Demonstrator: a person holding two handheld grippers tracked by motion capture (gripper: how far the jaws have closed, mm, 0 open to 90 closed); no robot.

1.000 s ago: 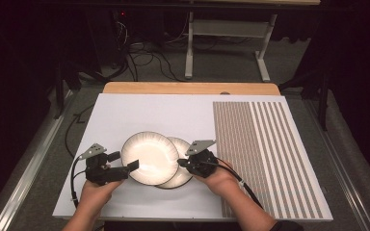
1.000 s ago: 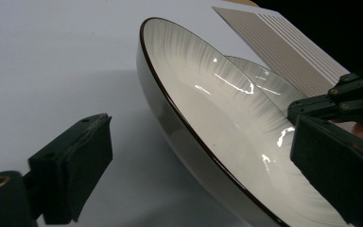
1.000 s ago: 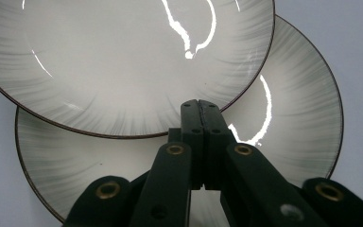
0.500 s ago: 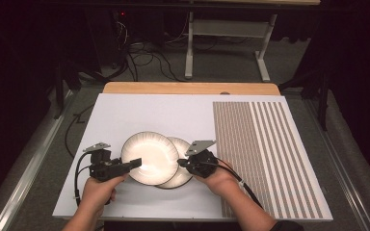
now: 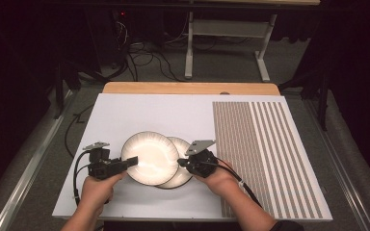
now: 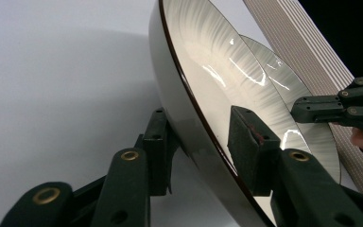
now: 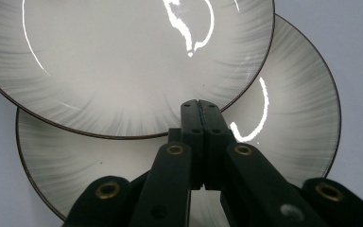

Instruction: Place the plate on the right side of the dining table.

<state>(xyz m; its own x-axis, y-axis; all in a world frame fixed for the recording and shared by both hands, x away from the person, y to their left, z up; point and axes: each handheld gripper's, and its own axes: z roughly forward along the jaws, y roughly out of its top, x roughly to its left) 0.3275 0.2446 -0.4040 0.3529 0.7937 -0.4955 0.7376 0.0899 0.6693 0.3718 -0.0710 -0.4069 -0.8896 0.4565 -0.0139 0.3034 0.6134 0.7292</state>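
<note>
Two round, glossy cream plates with thin dark rims lie overlapping near the front edge of the white table [image 5: 125, 115], left of its brown-striped mat [image 5: 265, 159]. The upper cream plate [image 5: 149, 156] sits to the left and rests partly over the lower cream plate [image 5: 185, 175], which peeks out to the right and front.

The left tool [image 5: 130, 162] reaches in from the left at the upper plate's rim. Its jaws have just been closing, with the rim between them; in the left gripper view one pad [image 6: 246, 142] lies on the plate's shiny inside face and the other sits against the underside, so the rim looks clamped.

The right tool [image 5: 182, 162] comes in from the right with its jaws pressed together on nothing. In the right gripper view its tips sit just at the upper plate's edge, over the lower plate.
</note>
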